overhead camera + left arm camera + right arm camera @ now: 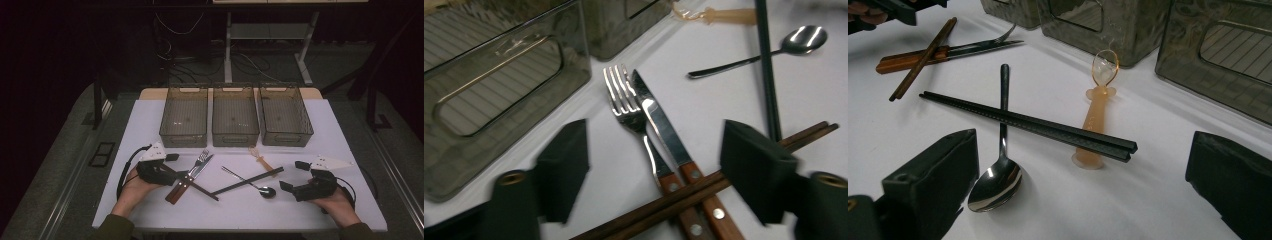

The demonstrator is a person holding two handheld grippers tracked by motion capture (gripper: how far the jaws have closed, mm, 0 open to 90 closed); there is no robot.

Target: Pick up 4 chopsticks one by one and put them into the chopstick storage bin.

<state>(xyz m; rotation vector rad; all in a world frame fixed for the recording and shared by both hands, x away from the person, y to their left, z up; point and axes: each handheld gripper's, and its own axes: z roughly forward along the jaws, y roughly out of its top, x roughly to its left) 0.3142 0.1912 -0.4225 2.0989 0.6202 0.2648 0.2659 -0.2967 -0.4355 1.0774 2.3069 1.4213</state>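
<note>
1. Left gripper view shows your left gripper (654, 170) with jaws apart, nothing clamped, straddling the brown wooden chopsticks (704, 187) lying across the wooden-handled steel fork (634, 117) and knife (659, 125), near the table's left front.
2. Centre on the chopsticks alone, clear of the handles beneath, and pinch both sticks together.
3. Your right gripper (1083, 200) waits with jaws wide apart and empty.
4. Count: three smoky plastic bins (235, 117), two chopstick pairs, with one black pair (1038, 127), one steel spoon (998, 182), one amber plastic spoon (1098, 107).
</note>
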